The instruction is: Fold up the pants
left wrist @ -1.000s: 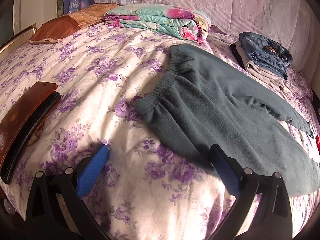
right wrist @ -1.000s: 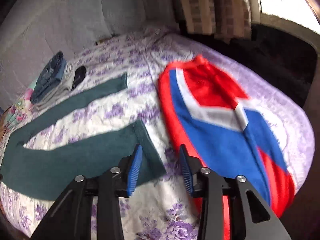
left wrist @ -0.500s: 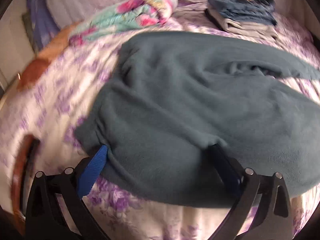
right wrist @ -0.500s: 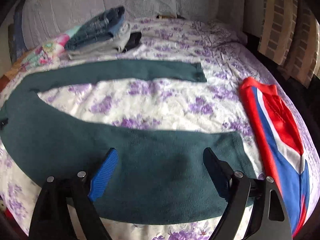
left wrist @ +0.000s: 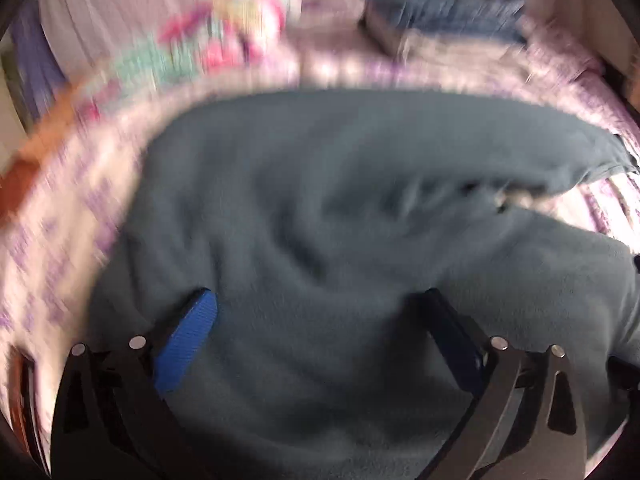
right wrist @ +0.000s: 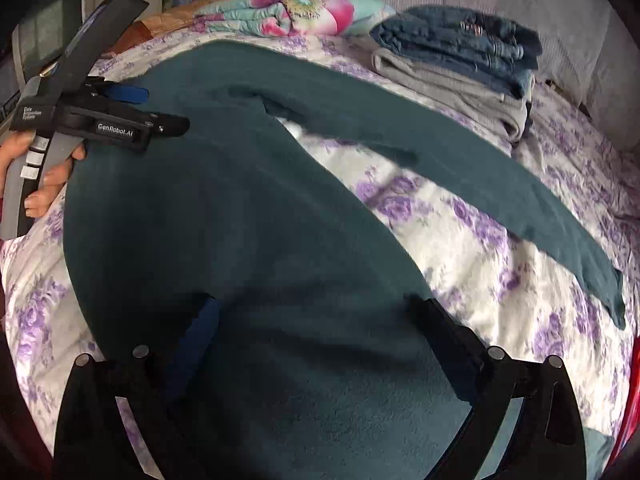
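- Both grippers — left gripper (left wrist: 316, 320), right gripper (right wrist: 312, 328) — fingers wide, right's just opened, holding nothing, over teal pants (right wrist: 240, 220).
- Risk: legs splayed apart — lopsided fold, bunched fleece.

Bed (right wrist: 460, 240): wore a purple-flowered sheet.
Quilt (right wrist: 288, 14): lay folded near the headboard.
Folded clothes (right wrist: 460, 56): were stacked beside it.

Soft, matt teal fleece pants (right wrist: 224, 216) with a fuzzy nap. Printed cotton-like bedsheet (right wrist: 460, 240), faintly textured, matt. Folded denim jeans (right wrist: 460, 36), coarse weave, over smooth grey cloth (right wrist: 448, 84). Matt black plastic right gripper (right wrist: 316, 320), ribbed blue pads (left wrist: 188, 332) on the left gripper (left wrist: 316, 312), small shiny metal rivets.
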`<state>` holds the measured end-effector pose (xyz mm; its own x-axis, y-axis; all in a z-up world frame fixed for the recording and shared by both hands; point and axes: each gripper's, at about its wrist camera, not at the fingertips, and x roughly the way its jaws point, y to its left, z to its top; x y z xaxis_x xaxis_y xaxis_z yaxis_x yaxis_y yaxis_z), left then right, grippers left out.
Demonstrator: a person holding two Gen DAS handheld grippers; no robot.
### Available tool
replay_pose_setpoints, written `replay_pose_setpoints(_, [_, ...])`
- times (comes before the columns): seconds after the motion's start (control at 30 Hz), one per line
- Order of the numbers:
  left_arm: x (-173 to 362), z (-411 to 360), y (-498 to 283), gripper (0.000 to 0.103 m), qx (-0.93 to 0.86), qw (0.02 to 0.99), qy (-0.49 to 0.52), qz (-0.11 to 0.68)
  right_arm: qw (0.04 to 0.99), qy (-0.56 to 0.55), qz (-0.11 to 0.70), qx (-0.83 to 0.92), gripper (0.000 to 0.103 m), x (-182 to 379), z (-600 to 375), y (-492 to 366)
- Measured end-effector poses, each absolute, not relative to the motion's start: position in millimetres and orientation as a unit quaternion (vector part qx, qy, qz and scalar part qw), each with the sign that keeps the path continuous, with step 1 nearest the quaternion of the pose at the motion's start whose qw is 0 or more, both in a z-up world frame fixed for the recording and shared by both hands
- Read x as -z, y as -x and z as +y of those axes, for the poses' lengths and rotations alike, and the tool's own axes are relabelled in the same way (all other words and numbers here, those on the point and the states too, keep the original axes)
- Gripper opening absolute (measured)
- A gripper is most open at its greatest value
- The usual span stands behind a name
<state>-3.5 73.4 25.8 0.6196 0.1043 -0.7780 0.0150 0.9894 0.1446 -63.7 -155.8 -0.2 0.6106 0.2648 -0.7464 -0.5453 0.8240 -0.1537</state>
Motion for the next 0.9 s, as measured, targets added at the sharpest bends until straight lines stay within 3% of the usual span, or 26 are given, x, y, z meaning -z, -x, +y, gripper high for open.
replay_pose_setpoints(0.07, [-31.1, 62.2, 3.8, 0.099, -0.027, 0.886, -0.111, 0.45, 0.866, 0.199, 0.389, -0.243, 0.099, -17.8, -154.9, 56.9])
replay_pose_setpoints(0.17, [-62.8, 52.4, 4.7, 0.099, -0.034, 0.911, -0.153, 0.381, 0.902, 0.173, 0.331, -0.216, 0.099, -64.1, -160.9, 37.2])
replay_pose_setpoints(0.27, [-90.9, 51.9, -21.7, 0.099, -0.053, 0.923, -0.157, 0.348, 0.914, 0.103, 0.322, -0.225, 0.1, -94.6, -164.2, -8.7])
replay_pose_setpoints(0.37, [-90.5, 72.6, -69.6, 0.099, -0.046, 0.918, -0.078, 0.387, 0.91, 0.039, 0.355, -0.212, 0.099, -84.6, -162.4, -63.8])
replay_pose_setpoints(0.47, [-41.0, 96.9, -121.8, 0.099, -0.019, 0.872, 0.015, 0.489, 0.892, 0.033, 0.416, -0.173, 0.099, -33.1, -157.3, -106.0])
replay_pose_setpoints(0.5, [-29.5, 92.5, -123.4, 0.099, -0.04, 0.887, -0.022, 0.46, 0.88, 0.043, 0.443, -0.168, 0.1, -11.1, -155.0, -117.1])
replay_pose_setpoints(0.67, [-35.7, 58.0, -110.9, 0.098, -0.044, 0.901, -0.16, 0.401, 0.893, 0.064, 0.399, -0.2, 0.1, -24.1, -151.3, -95.5])
replay_pose_setpoints(0.8, [-77.9, 88.9, -86.0, 0.098, -0.022, 0.942, -0.144, 0.301, 0.912, -0.001, 0.315, -0.264, 0.1, -50.0, -173.8, -81.9])
replay_pose_setpoints(0.9, [-76.4, 143.7, -102.5, 0.098, -0.021, 0.935, -0.087, 0.343, 0.908, -0.028, 0.296, -0.295, 0.1, -55.5, -184.5, -75.9])
